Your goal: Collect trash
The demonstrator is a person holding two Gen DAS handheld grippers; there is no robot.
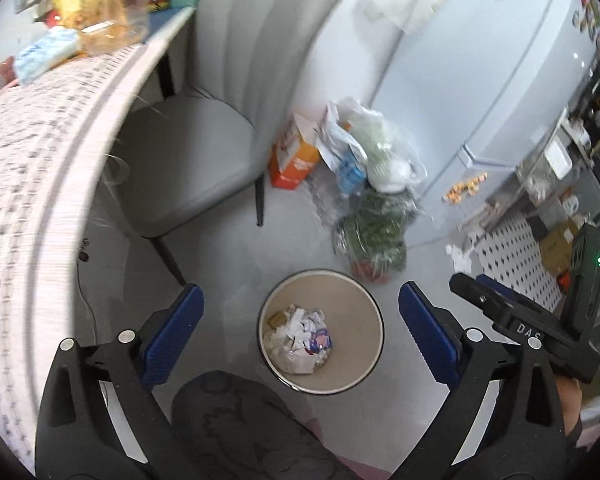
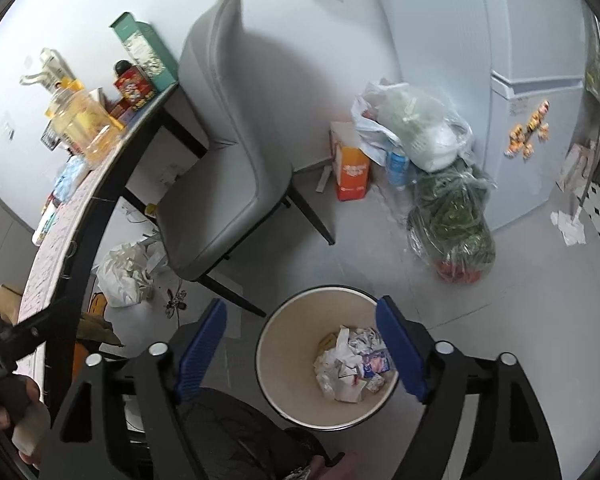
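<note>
A round beige trash bin (image 1: pixel 366 344) stands on the grey floor, with crumpled paper and wrappers (image 1: pixel 300 340) lying in its bottom. My left gripper (image 1: pixel 300 292) hangs above the bin's near-left side, its blue pads wide apart and nothing between them. In the right wrist view the same bin (image 2: pixel 288 356) and its trash (image 2: pixel 352 364) lie below my right gripper (image 2: pixel 302 303), which is open and holds nothing. Its right finger (image 2: pixel 400 348) overlaps the bin's rim in the picture. The right gripper's body (image 1: pixel 516 320) shows at the right edge of the left wrist view.
A grey chair (image 2: pixel 228 168) stands beside a table (image 2: pixel 64 240) loaded with bottles and boxes. An orange carton (image 2: pixel 350 172) and plastic bags of greens (image 2: pixel 452 220) sit by the fridge (image 2: pixel 532 160). A white crumpled bag (image 2: pixel 124 272) lies under the table. Paper scraps (image 2: pixel 568 224) lie at right.
</note>
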